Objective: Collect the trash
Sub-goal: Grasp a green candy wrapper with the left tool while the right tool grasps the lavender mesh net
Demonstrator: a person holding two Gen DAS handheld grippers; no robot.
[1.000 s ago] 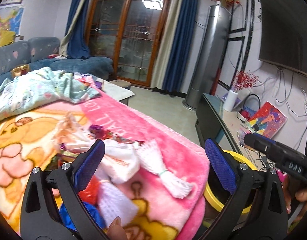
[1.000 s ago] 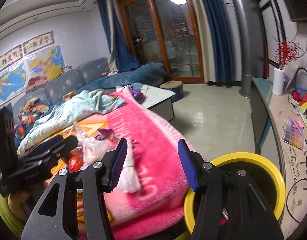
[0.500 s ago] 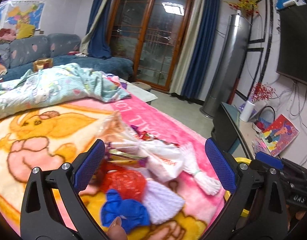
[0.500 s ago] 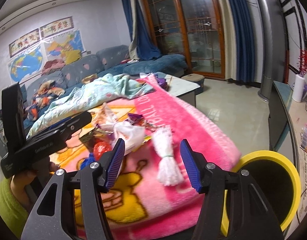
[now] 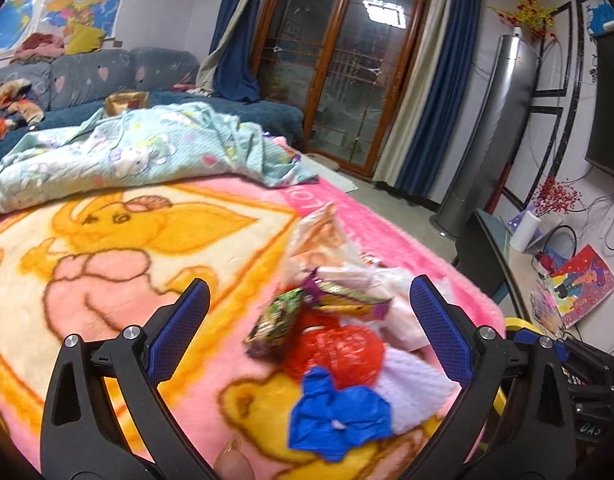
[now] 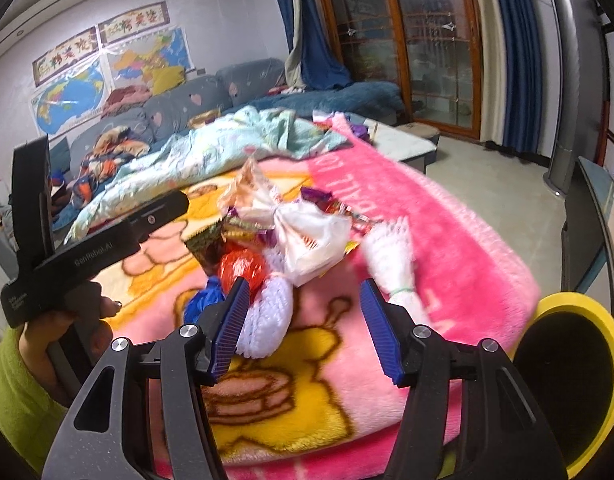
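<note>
Trash pile (image 6: 283, 248) near pink blanket's (image 6: 459, 248) right edge | yellow bin (image 6: 579, 364) beyond that edge | left tongs (image 5: 307, 336) wide, empty | right tongs (image 6: 305, 324) half-open, empty.

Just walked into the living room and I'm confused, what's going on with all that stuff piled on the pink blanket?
A person is collecting trash with a handheld gripper in each hand. Both the left gripper and the right gripper are open and empty, aimed at a heap of wrappers, a white plastic bag, a red bag and a blue glove on the blanket. A yellow bin waits beside it. Nothing is picked up yet.
</note>
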